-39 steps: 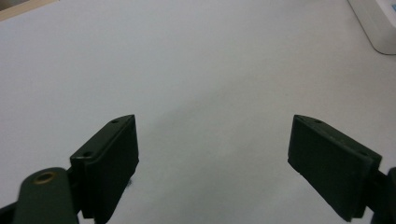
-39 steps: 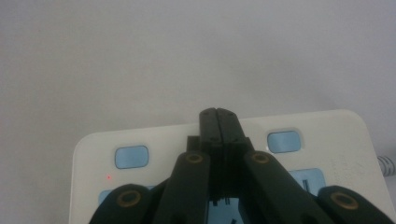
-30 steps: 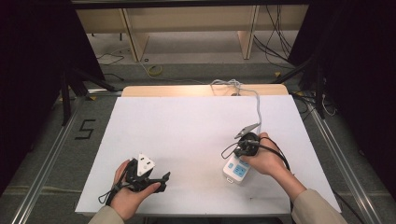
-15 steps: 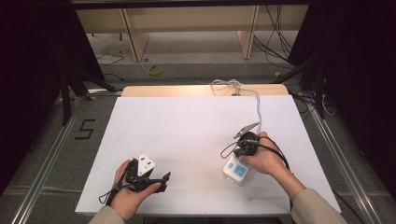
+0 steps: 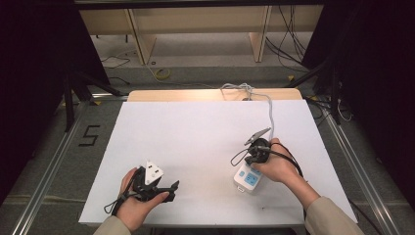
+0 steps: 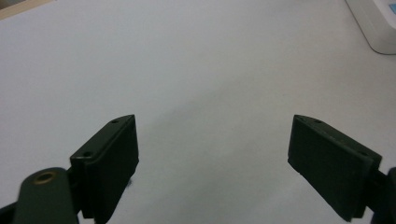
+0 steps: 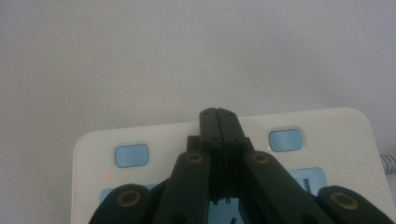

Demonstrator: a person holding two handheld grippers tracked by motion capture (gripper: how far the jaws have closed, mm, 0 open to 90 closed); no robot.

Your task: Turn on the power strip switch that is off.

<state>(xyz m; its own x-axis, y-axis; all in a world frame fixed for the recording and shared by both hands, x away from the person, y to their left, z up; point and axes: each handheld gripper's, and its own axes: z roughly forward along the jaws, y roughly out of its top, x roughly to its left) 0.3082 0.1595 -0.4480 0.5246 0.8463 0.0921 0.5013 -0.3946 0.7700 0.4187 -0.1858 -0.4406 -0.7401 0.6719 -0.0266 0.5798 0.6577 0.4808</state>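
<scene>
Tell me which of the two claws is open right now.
The left claw: its jaws stand wide apart over bare table. The right claw has its jaws pressed together above the white power strip.

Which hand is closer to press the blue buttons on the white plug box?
Right. The right gripper is shut and sits over the power strip, between its two blue buttons. The left gripper is open, over bare table.

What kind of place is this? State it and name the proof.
Probably a lab recording bay: a white-topped table between dark curtains, loose cables on the floor, a taped "5" beside it.
</scene>
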